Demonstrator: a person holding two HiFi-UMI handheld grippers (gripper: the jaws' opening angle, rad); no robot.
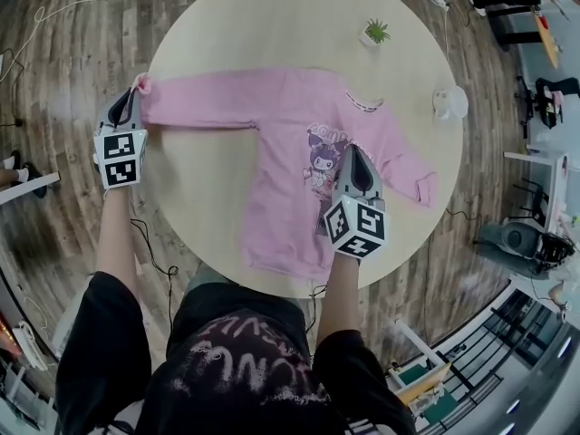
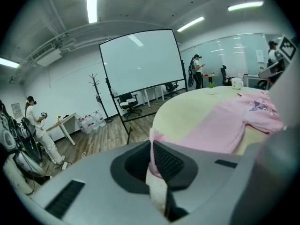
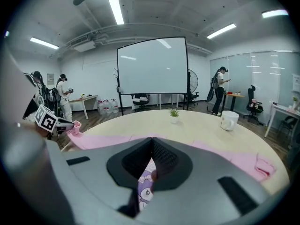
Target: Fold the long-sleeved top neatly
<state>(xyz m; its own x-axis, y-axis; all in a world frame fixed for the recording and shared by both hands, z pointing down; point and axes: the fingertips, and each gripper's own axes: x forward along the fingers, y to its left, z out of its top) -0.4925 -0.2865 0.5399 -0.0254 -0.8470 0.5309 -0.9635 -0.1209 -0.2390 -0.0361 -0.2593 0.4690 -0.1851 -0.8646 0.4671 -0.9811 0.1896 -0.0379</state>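
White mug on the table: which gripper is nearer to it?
Right. The right gripper pinches the pink top at its print, a short way from the white mug; the left gripper holds the sleeve cuff at the opposite edge of the table.

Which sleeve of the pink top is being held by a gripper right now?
The sleeve stretched out straight toward the person's left: the left gripper is shut on its cuff. The other sleeve lies loose and slanted, cuff free.
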